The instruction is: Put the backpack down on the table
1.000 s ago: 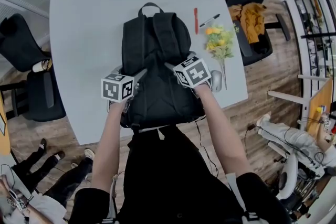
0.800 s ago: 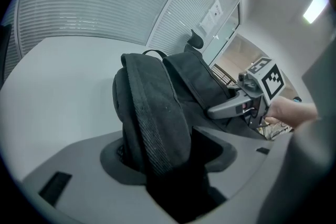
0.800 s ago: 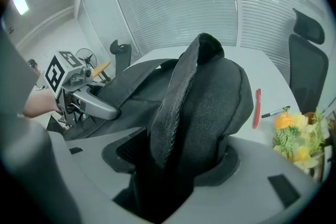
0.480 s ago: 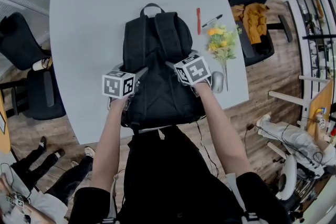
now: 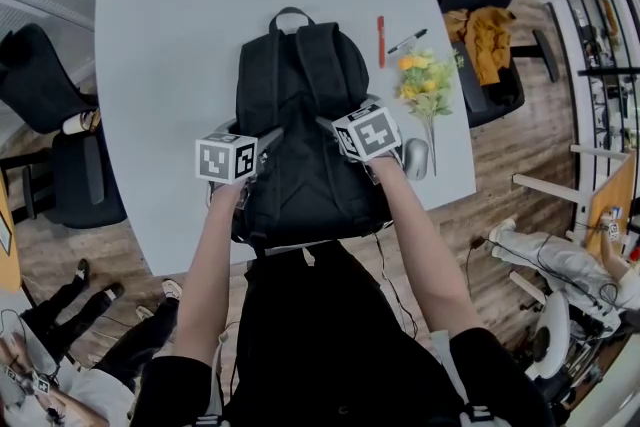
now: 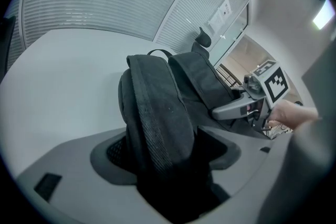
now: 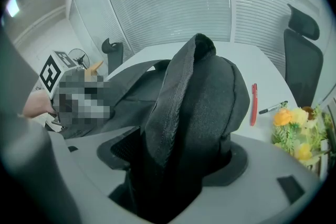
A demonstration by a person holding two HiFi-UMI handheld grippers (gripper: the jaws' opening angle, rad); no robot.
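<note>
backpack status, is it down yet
Left gripper and right gripper jaws just been opening, a shoulder strap between each. Backpack lying on table. Flowers and pens beside it, clear.

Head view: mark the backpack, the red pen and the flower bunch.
backpack (image 5: 300, 177), head view, back panel between the shoulder straps.
red pen (image 5: 381, 41), head view, middle of its barrel.
flower bunch (image 5: 424, 85), head view, blooms and leaves at its head.

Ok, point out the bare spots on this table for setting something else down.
Widest bare patch: the table left of the backpack, out to its left edge. Also free: the far strip beyond the backpack's top. Crowded on the right: red pen, black marker, flowers and mouse fill that side.
</note>
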